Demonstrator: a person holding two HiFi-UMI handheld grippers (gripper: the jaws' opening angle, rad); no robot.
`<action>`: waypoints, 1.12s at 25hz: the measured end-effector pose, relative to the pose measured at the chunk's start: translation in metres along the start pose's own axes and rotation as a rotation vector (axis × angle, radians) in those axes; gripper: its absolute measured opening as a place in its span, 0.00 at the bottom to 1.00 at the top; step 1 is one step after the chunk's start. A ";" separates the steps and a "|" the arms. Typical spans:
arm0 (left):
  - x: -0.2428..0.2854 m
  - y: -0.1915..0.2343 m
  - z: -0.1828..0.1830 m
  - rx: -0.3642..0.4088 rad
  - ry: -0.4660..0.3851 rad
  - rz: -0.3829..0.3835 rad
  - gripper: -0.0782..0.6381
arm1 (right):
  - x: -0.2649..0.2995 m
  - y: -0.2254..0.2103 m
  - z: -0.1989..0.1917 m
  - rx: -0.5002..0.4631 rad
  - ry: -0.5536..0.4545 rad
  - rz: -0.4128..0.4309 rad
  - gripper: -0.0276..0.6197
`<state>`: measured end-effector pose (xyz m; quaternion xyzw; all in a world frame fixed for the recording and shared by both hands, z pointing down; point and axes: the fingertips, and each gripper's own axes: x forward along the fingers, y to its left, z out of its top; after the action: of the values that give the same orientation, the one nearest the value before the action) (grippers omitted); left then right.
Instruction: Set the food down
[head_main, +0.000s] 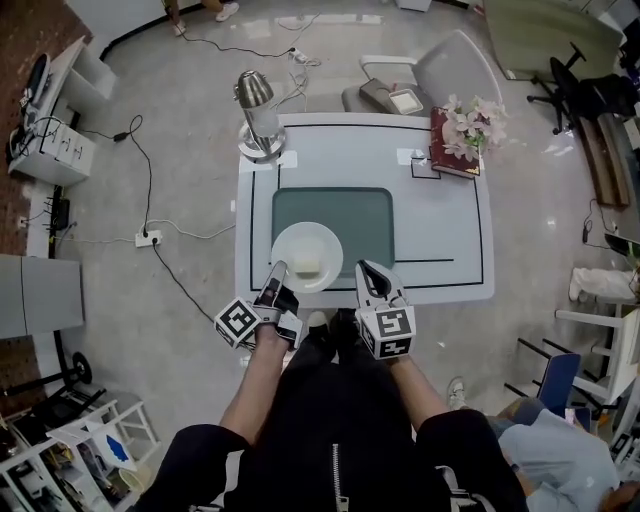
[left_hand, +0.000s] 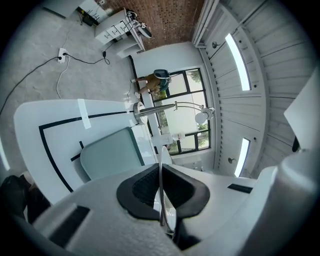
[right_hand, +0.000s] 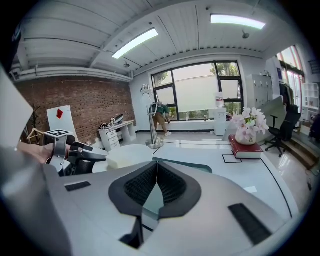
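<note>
Left gripper (head_main: 275, 272) is clamped on the near rim of the round white plate (head_main: 290, 236), holding it level so the pale block of food (head_main: 306, 264) just ahead doesn't slide, over the grey-green mat (head_main: 370, 225). Right gripper (head_main: 368, 272) hangs alongside, jaws together and empty.

Lamp (head_main: 256, 110) at table's (head_main: 440, 230) far left corner; flowers (head_main: 472, 122) on red book (head_main: 452, 160) far right.

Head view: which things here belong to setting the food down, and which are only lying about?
For the job:
plate
food on it
left tongs, shut on the plate's rim
green mat
table

Lying about:
lamp
red book
flowers
chair
right tongs, shut, empty
</note>
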<state>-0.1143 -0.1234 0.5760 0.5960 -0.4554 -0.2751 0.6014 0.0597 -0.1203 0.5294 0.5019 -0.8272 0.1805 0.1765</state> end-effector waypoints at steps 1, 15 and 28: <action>0.003 0.000 0.001 -0.003 -0.014 0.000 0.13 | 0.003 -0.005 0.002 -0.001 -0.001 0.008 0.06; 0.061 0.032 0.000 0.002 0.004 0.054 0.13 | 0.025 -0.046 -0.015 0.029 0.064 -0.010 0.06; 0.118 0.084 -0.018 0.091 0.119 0.142 0.13 | 0.025 -0.057 -0.039 0.065 0.136 -0.107 0.06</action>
<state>-0.0650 -0.2067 0.6851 0.6040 -0.4722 -0.1751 0.6177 0.1044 -0.1453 0.5818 0.5376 -0.7790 0.2310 0.2252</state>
